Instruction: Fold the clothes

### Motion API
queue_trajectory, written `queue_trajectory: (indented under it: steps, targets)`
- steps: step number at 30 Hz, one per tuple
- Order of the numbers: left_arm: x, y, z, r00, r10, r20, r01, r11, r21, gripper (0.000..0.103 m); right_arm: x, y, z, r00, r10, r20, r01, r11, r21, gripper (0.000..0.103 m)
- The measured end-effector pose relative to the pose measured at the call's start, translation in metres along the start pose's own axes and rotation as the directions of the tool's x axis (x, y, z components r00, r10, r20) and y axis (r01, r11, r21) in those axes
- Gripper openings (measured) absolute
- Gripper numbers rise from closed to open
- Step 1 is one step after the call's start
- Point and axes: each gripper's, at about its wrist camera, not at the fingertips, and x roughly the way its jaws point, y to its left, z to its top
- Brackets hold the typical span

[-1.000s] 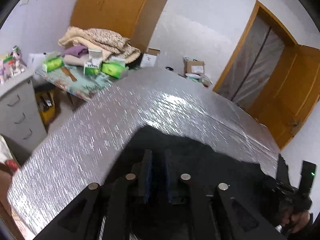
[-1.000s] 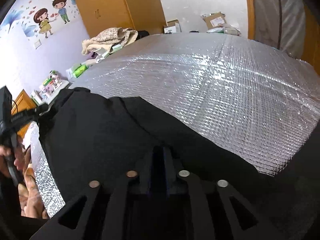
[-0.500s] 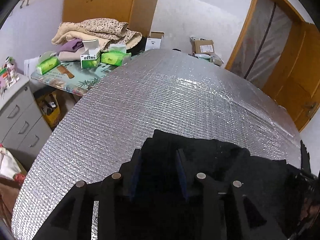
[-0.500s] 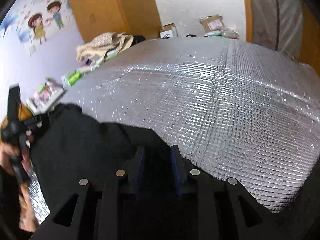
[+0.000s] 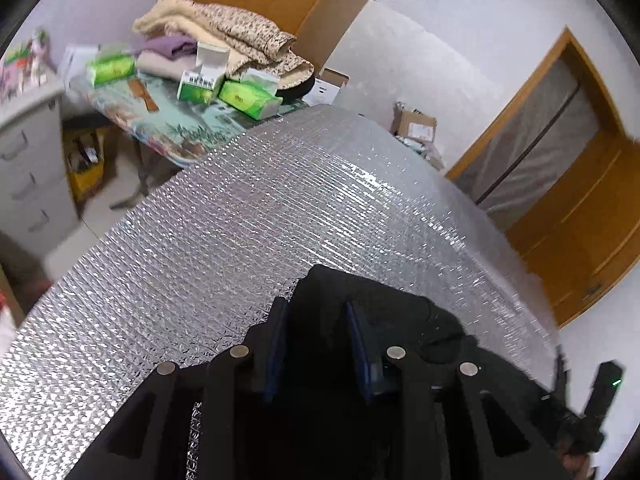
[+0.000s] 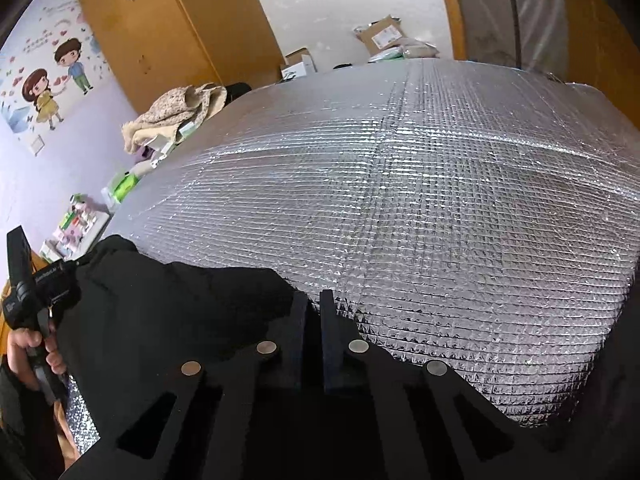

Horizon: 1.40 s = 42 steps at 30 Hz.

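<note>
In the left wrist view, a black garment (image 5: 384,320) is seen bunched at the near edge of the silver quilted table cover (image 5: 248,232). The left gripper (image 5: 318,316) is held over it with its jaws set apart but closing, dark cloth lying between the blue pads (image 5: 276,344) — whether it is pressed cannot be told. Towards the near right corner, the other gripper is seen, blurred.

In the right wrist view, the garment (image 6: 168,304) is heaped along the near left edge of the cover (image 6: 440,208). The right gripper (image 6: 314,308) is shown with its jaws closing, almost together — a grip on cloth cannot be made out. A hand (image 6: 24,348) holding the left gripper's handle is visible at the near left corner.
</note>
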Motion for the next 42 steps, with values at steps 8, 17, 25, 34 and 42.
queue_trajectory:
  steps: [8, 17, 25, 34, 42]
  targets:
    - [-0.059, -0.028, -0.02, 0.995, -0.01, 0.102, 0.001, 0.996, 0.09, 0.03, -0.01, 0.004, 0.0, 0.999, 0.032, -0.004, -0.032, 0.999, -0.028, 0.011]
    - [-0.105, -0.046, -0.068, 0.982, 0.02, 0.187, -0.049, 0.988, 0.148, 0.028, -0.039, 0.047, -0.025, 0.993, 0.117, -0.003, -0.115, 0.969, -0.218, 0.012]
    - [-0.069, -0.042, -0.099, 0.991, 0.104, 0.087, -0.119, 0.974, 0.193, 0.016, -0.033, 0.045, -0.049, 0.995, 0.083, -0.054, -0.092, 0.973, -0.212, 0.008]
    - [-0.071, -0.034, -0.099, 0.993, 0.065, 0.097, -0.081, 0.981, 0.176, 0.016, -0.049, 0.013, -0.059, 0.997, 0.064, -0.031, -0.068, 0.989, -0.133, 0.005]
    - [-0.08, -0.053, -0.097, 0.991, 0.085, 0.106, -0.105, 0.976, 0.192, 0.016, -0.058, 0.009, -0.067, 0.999, 0.037, -0.015, -0.039, 0.989, -0.142, 0.005]
